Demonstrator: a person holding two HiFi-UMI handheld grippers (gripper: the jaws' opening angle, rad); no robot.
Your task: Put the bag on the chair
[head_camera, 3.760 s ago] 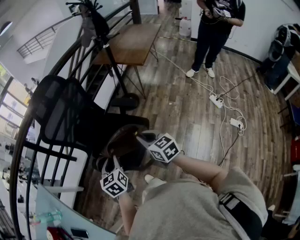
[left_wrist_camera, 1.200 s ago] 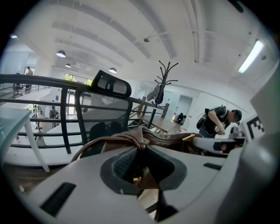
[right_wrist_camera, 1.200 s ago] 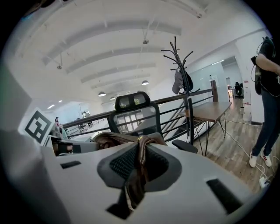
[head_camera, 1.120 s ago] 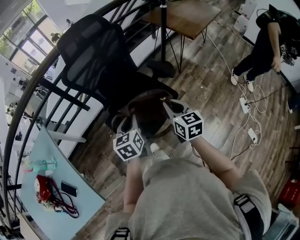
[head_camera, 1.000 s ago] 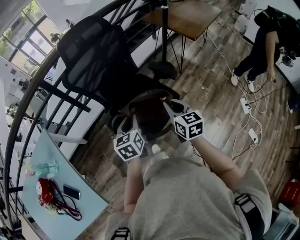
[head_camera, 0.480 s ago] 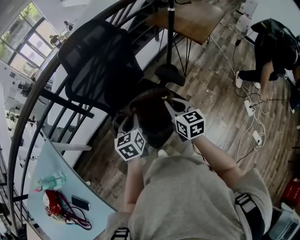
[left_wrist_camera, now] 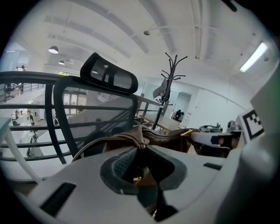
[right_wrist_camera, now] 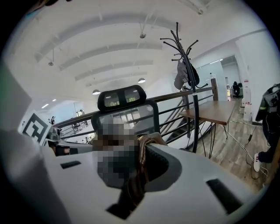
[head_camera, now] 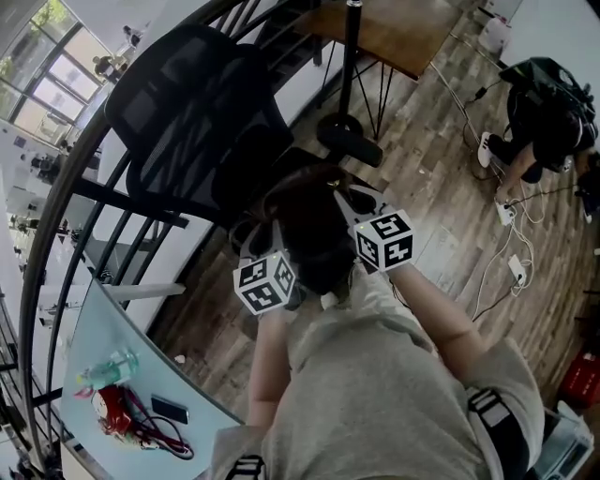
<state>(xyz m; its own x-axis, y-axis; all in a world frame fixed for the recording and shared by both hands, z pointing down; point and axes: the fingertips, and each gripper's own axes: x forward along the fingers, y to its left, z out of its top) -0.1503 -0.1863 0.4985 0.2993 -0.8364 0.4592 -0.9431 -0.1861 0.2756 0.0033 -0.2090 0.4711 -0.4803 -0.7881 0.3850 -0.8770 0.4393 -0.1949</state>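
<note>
A brown leather bag (head_camera: 314, 220) hangs between my two grippers, just in front of the seat of a black mesh office chair (head_camera: 187, 122). My left gripper (head_camera: 261, 246) is shut on one brown handle strap (left_wrist_camera: 131, 141), seen pinched between the pads in the left gripper view. My right gripper (head_camera: 349, 204) is shut on the other strap (right_wrist_camera: 141, 168). The chair's back (left_wrist_camera: 96, 109) and headrest (right_wrist_camera: 122, 99) stand right behind the bag. I cannot tell whether the bag's bottom touches the seat.
A curved black railing (head_camera: 56, 281) runs behind the chair. A wooden table (head_camera: 403, 28) and a coat stand's base (head_camera: 349, 139) lie beyond it. Cables and power strips (head_camera: 511, 234) lie on the wood floor beside a crouching person (head_camera: 548, 103). A glass desk (head_camera: 122, 412) holds small items.
The bag and both grippers have crept a little toward the chair, still gripped the same way. The person at the right has bent down to the floor.
</note>
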